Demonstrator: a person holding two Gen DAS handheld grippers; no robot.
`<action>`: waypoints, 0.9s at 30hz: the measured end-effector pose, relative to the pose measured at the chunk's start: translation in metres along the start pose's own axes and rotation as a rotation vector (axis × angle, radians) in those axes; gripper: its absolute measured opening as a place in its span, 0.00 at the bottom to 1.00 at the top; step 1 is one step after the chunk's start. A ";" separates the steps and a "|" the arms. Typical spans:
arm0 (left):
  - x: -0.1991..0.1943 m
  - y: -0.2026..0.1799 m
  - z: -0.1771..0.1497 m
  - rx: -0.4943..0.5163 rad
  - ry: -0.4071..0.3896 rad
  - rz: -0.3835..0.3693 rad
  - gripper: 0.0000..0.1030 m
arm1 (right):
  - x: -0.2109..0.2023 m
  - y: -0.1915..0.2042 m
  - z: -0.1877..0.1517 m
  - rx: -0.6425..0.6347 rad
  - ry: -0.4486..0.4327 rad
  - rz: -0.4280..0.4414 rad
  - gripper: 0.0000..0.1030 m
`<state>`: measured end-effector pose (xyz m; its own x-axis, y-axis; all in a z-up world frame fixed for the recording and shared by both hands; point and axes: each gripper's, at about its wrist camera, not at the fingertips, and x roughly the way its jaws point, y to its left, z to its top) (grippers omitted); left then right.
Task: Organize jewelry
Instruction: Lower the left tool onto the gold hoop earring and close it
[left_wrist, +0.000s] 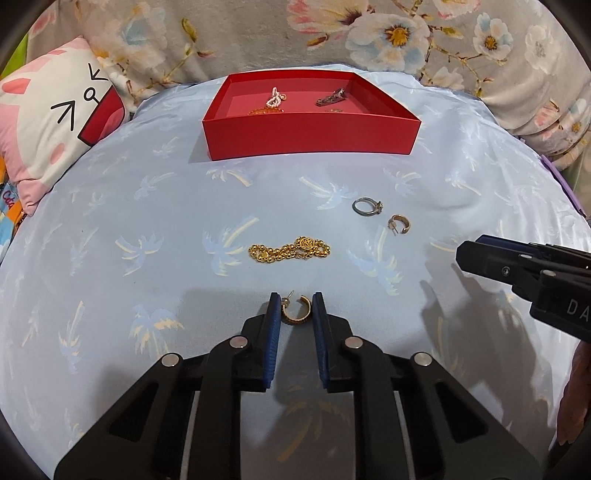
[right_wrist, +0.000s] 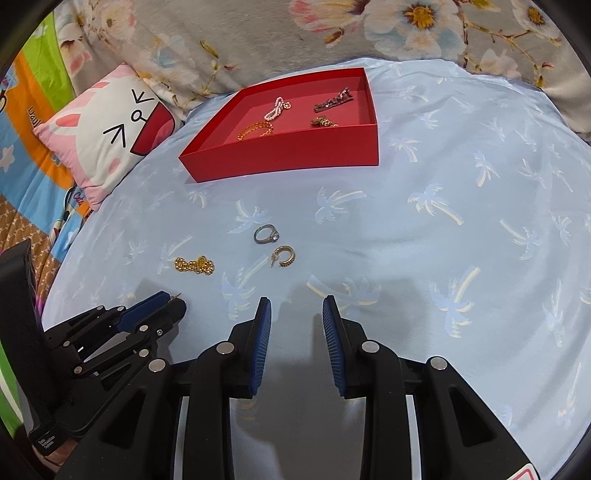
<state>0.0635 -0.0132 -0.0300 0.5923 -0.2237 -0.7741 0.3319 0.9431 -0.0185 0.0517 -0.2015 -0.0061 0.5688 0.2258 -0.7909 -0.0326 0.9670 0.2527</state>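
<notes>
A pale blue sheet (left_wrist: 147, 229) printed with palm trees carries a red open box (left_wrist: 312, 134) at the far side and, nearer, loose pieces — a gold chain bracelet (left_wrist: 289, 249), a silver ring (left_wrist: 366, 206), two gold hoop earrings (left_wrist: 399, 223) (left_wrist: 295, 312) — with a cat-face cushion (left_wrist: 55, 122) at its left edge.

Red box's (left_wrist: 312, 138) front wall hides half the gold chain (left_wrist: 263, 110) inside; right hand-held gripper (left_wrist: 466, 254) runs off frame.

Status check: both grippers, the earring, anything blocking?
Left gripper open, straddling hoop earring, not clamped. Right gripper open, empty. Red box path unobstructed past gold bracelet.
</notes>
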 end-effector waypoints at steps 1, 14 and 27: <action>-0.001 0.001 0.000 -0.006 0.001 -0.006 0.16 | 0.000 0.000 0.000 -0.001 0.000 0.001 0.28; -0.015 0.032 0.011 -0.106 -0.023 -0.009 0.16 | 0.025 0.011 0.020 -0.030 0.007 0.018 0.27; -0.013 0.041 0.014 -0.134 -0.018 -0.010 0.16 | 0.053 0.019 0.030 -0.073 0.008 -0.026 0.23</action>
<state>0.0799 0.0244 -0.0118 0.6033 -0.2362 -0.7617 0.2374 0.9650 -0.1113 0.1057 -0.1748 -0.0262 0.5639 0.2011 -0.8010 -0.0779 0.9785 0.1909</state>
